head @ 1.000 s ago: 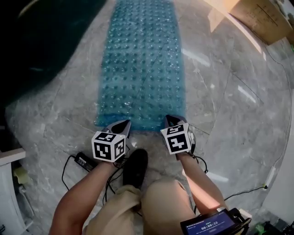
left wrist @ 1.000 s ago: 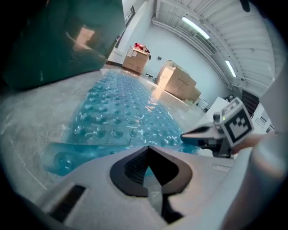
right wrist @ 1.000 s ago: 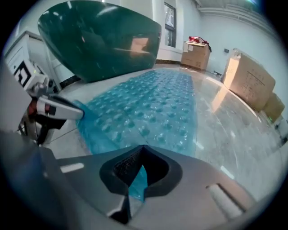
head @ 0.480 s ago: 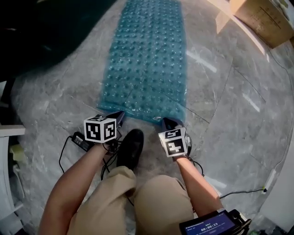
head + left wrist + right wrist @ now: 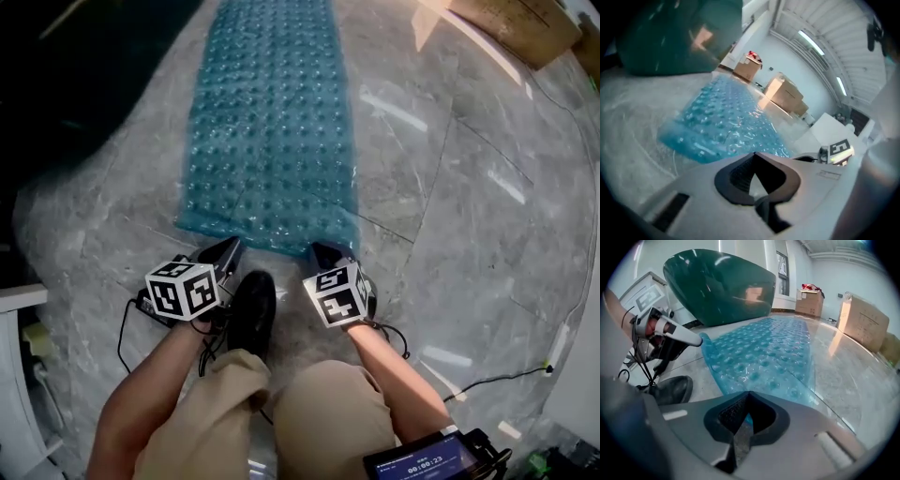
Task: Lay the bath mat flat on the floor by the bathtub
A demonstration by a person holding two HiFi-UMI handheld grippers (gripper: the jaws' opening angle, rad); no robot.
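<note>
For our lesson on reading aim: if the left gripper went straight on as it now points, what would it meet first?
Most likely the near edge of the mat, just ahead of the left gripper; a sliver of floor may come first.

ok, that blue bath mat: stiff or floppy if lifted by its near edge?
Probably floppy: the bath mat is a thin sheet hugging the floor, so it should drape. Likely light, since it looks thin and translucent. Its studded surface may catch on the glossy floor, so dragging could bunch it.
</note>
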